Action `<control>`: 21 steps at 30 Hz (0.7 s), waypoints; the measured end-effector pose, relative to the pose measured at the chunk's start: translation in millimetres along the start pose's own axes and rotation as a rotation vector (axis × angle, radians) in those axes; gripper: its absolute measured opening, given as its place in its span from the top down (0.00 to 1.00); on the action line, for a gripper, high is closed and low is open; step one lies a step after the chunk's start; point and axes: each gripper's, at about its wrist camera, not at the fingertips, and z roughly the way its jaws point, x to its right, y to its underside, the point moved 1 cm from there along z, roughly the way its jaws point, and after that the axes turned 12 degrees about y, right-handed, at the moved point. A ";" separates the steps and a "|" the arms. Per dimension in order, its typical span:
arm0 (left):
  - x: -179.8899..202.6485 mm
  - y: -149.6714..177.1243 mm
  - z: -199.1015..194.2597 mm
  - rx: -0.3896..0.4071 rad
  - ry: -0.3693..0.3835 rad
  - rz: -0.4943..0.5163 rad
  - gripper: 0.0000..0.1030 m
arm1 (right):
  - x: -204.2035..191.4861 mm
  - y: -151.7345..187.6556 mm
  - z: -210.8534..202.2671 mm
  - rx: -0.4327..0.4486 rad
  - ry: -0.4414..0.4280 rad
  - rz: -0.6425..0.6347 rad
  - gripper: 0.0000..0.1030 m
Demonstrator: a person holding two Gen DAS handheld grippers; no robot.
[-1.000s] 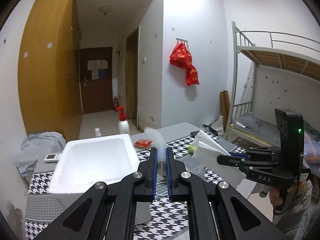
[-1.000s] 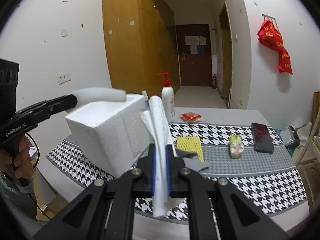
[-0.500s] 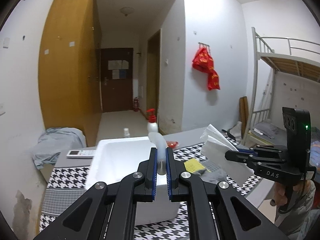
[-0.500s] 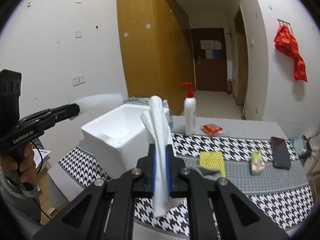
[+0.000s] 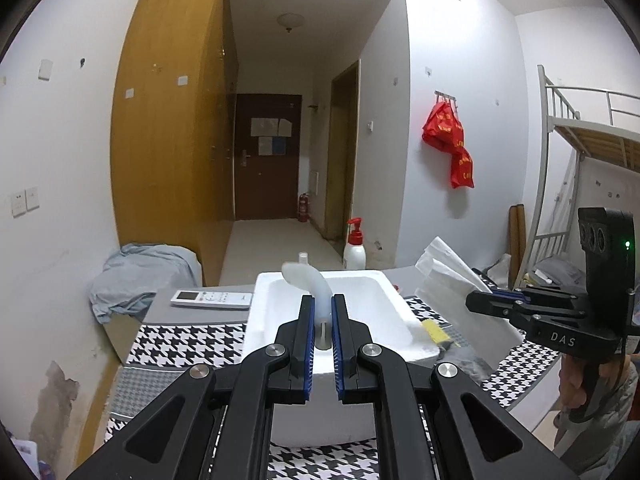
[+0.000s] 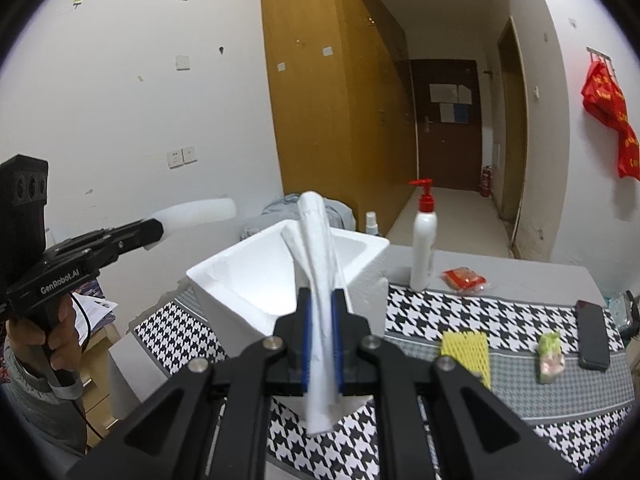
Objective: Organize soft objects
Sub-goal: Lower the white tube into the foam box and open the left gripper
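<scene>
Both grippers hold soft pieces: the left gripper, clamping a foam tube, is nearer the box than the right gripper, clamping folded white foam sheet.

Foam box floor hidden behind own near wall; phone screen too dark to read; door papers illegible.

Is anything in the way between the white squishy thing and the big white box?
Nothing visible is. The left gripper holds the white foam piece in the air, with the open foam box just ahead; only air shows between them, and the box looks empty.
</scene>
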 end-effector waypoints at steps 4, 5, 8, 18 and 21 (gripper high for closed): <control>-7.4 -1.1 1.9 -0.002 -0.010 -0.006 0.92 | -6.3 -6.7 3.5 0.008 -0.007 -0.011 0.89; -8.8 -0.9 3.2 -0.003 -0.013 -0.008 0.92 | -7.0 -7.5 3.9 0.009 -0.009 -0.014 0.89; -14.7 1.2 7.7 -0.014 -0.005 -0.021 0.92 | -9.8 -10.4 6.9 0.007 -0.012 -0.025 0.89; -21.5 -1.7 34.5 -0.054 0.022 -0.023 0.92 | -7.9 -14.8 10.8 0.005 0.001 -0.036 0.89; -20.9 -2.7 42.4 -0.063 0.036 -0.018 0.92 | -6.8 -14.6 10.8 0.007 0.007 -0.037 0.89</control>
